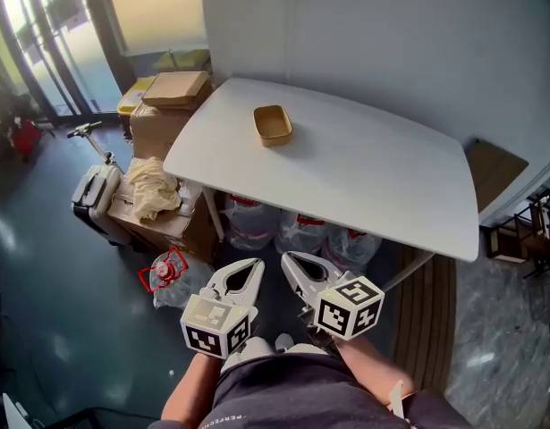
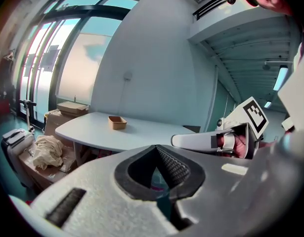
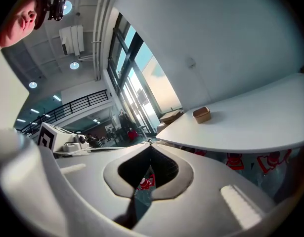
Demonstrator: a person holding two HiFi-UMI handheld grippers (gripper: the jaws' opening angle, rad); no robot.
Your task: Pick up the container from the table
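Room with a grey wall and glazed side. A white table (image 1: 364,177) stands ahead of both pairs of jaws, with stacked boxes (image 1: 167,105) off to their left. The left gripper (image 1: 256,263) and right gripper (image 1: 287,258) are side by side, short of the table's near edge; both pairs of jaws are closed tip to tip and empty. The container (image 1: 273,124), a small tan tray, sits on the table well beyond both jaws, untouched. Judged progress: nothing is done yet; reach, grasp and lift all remain.
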